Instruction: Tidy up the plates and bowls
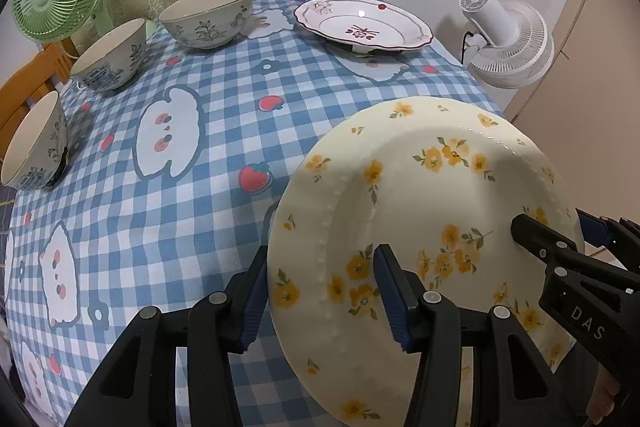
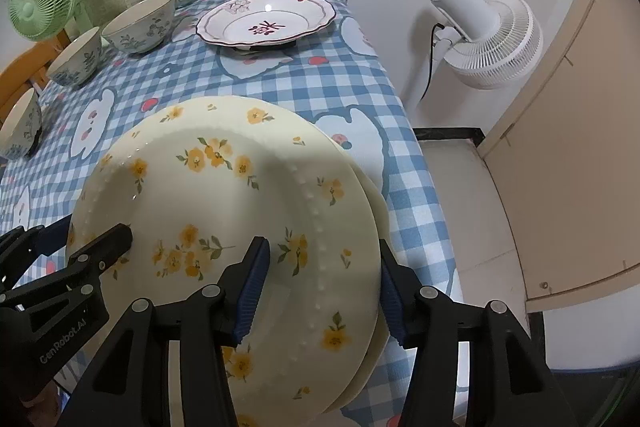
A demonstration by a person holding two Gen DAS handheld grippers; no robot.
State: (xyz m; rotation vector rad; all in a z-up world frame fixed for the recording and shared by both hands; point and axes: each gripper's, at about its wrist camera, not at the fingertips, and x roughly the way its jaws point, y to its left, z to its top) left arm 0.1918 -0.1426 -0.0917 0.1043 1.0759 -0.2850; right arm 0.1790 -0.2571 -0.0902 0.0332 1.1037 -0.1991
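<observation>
Right wrist view shows the cream yellow-flowered plate (image 2: 224, 211) lying on a second matching plate (image 2: 376, 235) at the bench's (image 2: 404, 163) near right edge, so stacking looks about done: the right gripper (image 2: 320, 287) straddles its right rim, the left gripper (image 1: 320, 295) its left rim, and both pairs of jaws look parted around the rim, though whether the pads press I cannot tell. Next, I judge, both must let go and draw back without dragging it. I count two yellow plates, one red-patterned plate (image 2: 266, 17) near the far edge, and three bowls (image 1: 210, 15) along the left edge.

Bowls (image 1: 208, 17) left of plate (image 1: 362, 23)
</observation>
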